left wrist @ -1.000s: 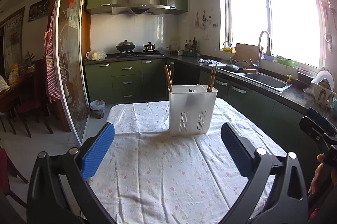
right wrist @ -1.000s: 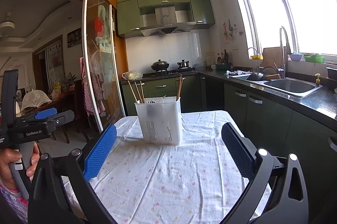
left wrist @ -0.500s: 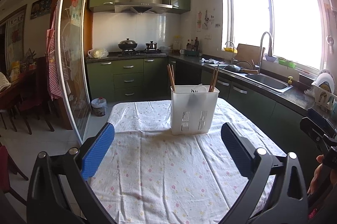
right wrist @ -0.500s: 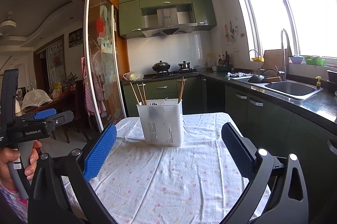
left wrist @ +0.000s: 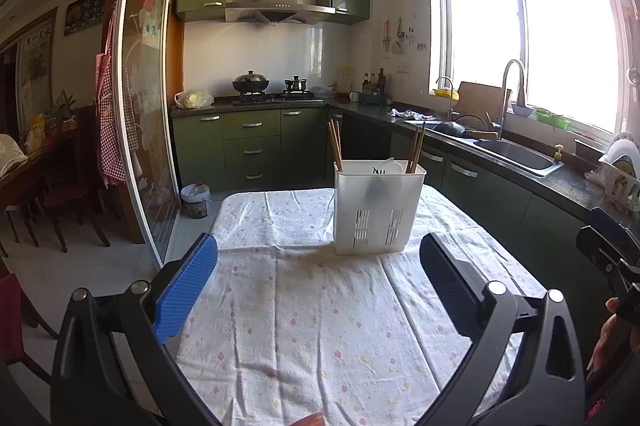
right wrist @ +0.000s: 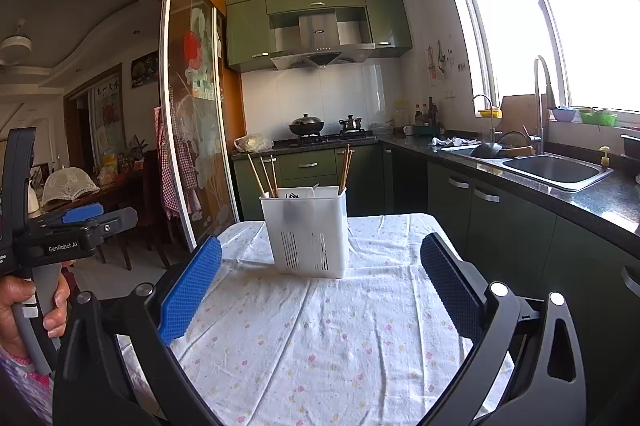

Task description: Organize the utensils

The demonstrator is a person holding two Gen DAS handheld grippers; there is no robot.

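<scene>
**Both grippers released, holder standing ahead on the counter**

I see the left gripper [left wrist: 318, 272] with its fingers spread wide and nothing between them, hovering above the cloth-covered counter [left wrist: 320, 326]. My right gripper [right wrist: 320, 276] is likewise released, its blue-padded fingers [right wrist: 190, 292] apart and empty.

The white utensil holder [left wrist: 378, 207] stands upright on the floral cloth, ahead of both grippers and well apart from them. In the left view it sits slightly right of centre; in the right view it sits near centre. Wooden chopsticks [left wrist: 335, 145] lean out of its left compartment, and more chopsticks [left wrist: 416, 149] rise from its right side. A white spoon [left wrist: 390, 165] peeks over the rim between them.

In the right view, a hand [right wrist: 24, 310] grips the handle of the left gripper at the left edge.
</scene>
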